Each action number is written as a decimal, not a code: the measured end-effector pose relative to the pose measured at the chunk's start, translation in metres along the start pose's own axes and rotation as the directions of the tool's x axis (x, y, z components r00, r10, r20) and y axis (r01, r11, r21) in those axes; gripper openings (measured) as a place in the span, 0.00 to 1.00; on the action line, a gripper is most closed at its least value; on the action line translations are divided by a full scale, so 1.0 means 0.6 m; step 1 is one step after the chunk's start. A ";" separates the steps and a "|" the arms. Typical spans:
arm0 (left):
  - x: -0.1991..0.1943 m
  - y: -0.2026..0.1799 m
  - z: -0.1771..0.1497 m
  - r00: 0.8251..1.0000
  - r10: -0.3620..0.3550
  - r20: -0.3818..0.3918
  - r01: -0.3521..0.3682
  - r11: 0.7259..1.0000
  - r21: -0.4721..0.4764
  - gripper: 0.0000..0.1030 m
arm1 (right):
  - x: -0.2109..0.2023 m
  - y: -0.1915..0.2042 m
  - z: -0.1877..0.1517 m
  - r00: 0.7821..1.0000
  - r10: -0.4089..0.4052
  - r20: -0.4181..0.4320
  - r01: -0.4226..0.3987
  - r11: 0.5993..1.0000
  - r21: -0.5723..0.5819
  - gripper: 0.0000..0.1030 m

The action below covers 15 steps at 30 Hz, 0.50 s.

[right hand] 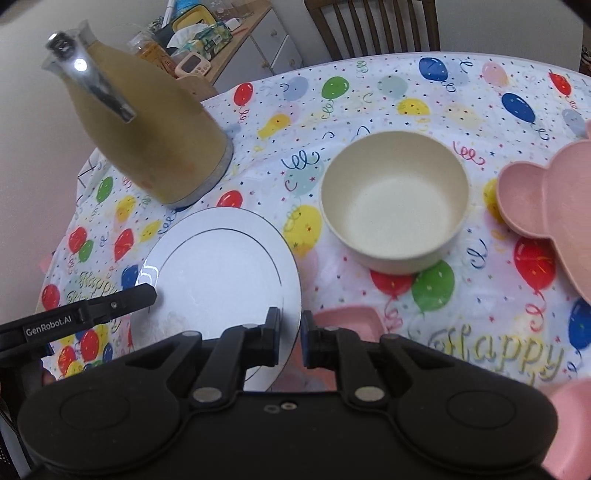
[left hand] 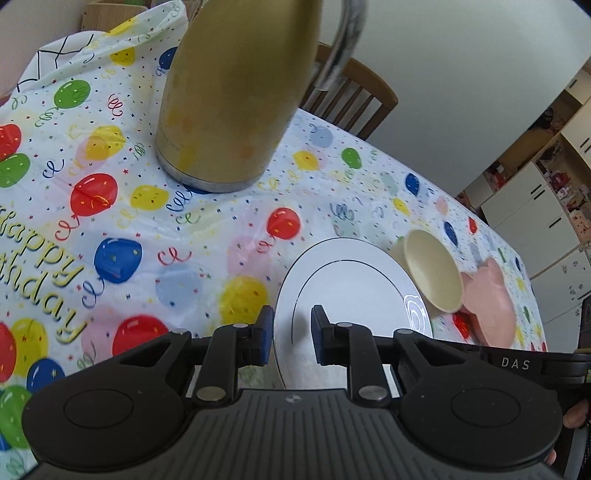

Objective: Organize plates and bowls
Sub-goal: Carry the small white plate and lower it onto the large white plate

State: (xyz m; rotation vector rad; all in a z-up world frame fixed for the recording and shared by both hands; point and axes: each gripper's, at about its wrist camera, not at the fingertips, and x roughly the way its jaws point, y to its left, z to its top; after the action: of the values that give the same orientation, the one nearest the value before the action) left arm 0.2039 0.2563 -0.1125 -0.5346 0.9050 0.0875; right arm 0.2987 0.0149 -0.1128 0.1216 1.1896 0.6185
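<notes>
A white plate (left hand: 351, 280) (right hand: 221, 273) with a thin dark ring is held between both grippers over the balloon tablecloth. My left gripper (left hand: 291, 332) is shut on the plate's left rim, which runs between its blue pads. My right gripper (right hand: 290, 336) is shut on the opposite rim. The left gripper's finger (right hand: 140, 295) shows at the plate's far side in the right wrist view. A cream bowl (right hand: 395, 199) (left hand: 432, 269) stands upright just beyond the plate. A pink bear-shaped plate (right hand: 554, 192) (left hand: 487, 306) lies to the bowl's right.
A tall yellow thermos jug (left hand: 229, 110) (right hand: 147, 136) stands behind the plate on the left. A pink square dish (right hand: 351, 317) lies under my right gripper, and another pink piece (right hand: 569, 424) sits at the bottom right. A wooden chair (right hand: 373, 26) stands at the table's far edge.
</notes>
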 end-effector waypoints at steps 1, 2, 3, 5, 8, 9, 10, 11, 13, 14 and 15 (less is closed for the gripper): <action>-0.011 -0.006 -0.008 1.000 -0.006 -0.001 0.006 1.000 0.000 0.20 | -0.011 0.000 -0.006 1.000 0.000 0.002 0.000 1.000 0.001 0.10; -0.018 -0.011 -0.013 1.000 -0.010 -0.003 0.010 1.000 0.002 0.20 | -0.023 0.000 -0.014 1.000 -0.001 0.003 0.001 1.000 0.004 0.10; -0.026 -0.017 -0.021 1.000 -0.014 -0.008 0.014 1.000 0.011 0.20 | -0.033 0.000 -0.021 1.000 -0.004 0.005 0.004 1.000 0.006 0.10; -0.039 -0.030 -0.037 1.000 -0.024 -0.019 0.024 0.999 0.023 0.20 | -0.056 -0.001 -0.037 1.000 -0.011 0.009 0.010 1.000 0.016 0.10; -0.058 -0.049 -0.063 0.998 -0.038 -0.039 0.040 0.998 0.050 0.20 | -0.090 -0.005 -0.066 0.999 -0.028 0.018 0.028 0.999 0.029 0.10; -0.063 -0.056 -0.072 0.998 -0.044 -0.046 0.046 0.997 0.058 0.20 | -0.100 -0.006 -0.077 0.999 -0.033 0.022 0.033 0.999 0.034 0.10; -0.068 -0.061 -0.080 0.997 -0.049 -0.052 0.052 0.996 0.067 0.20 | -0.111 -0.008 -0.087 0.999 -0.039 0.026 0.038 0.999 0.039 0.10; -0.074 -0.068 -0.089 0.997 -0.053 -0.055 0.057 0.996 0.074 0.20 | -0.120 -0.011 -0.097 0.999 -0.043 0.028 0.041 0.998 0.044 0.10; -0.084 -0.082 -0.107 0.996 -0.064 -0.066 0.069 0.993 0.092 0.20 | -0.140 -0.018 -0.119 0.998 -0.048 0.036 0.046 0.997 0.061 0.10; -0.089 -0.090 -0.117 0.995 -0.071 -0.071 0.078 0.992 0.101 0.20 | -0.150 -0.022 -0.130 0.998 -0.054 0.041 0.051 0.996 0.069 0.10; -0.093 -0.096 -0.124 0.994 -0.077 -0.076 0.085 0.991 0.106 0.20 | -0.160 -0.026 -0.141 0.997 -0.059 0.046 0.055 0.995 0.078 0.10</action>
State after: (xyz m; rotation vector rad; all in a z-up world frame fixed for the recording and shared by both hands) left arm 0.1319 0.1790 -0.0835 -0.4741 0.9517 -0.0552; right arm 0.2074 -0.0661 -0.0722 0.1664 1.1669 0.5173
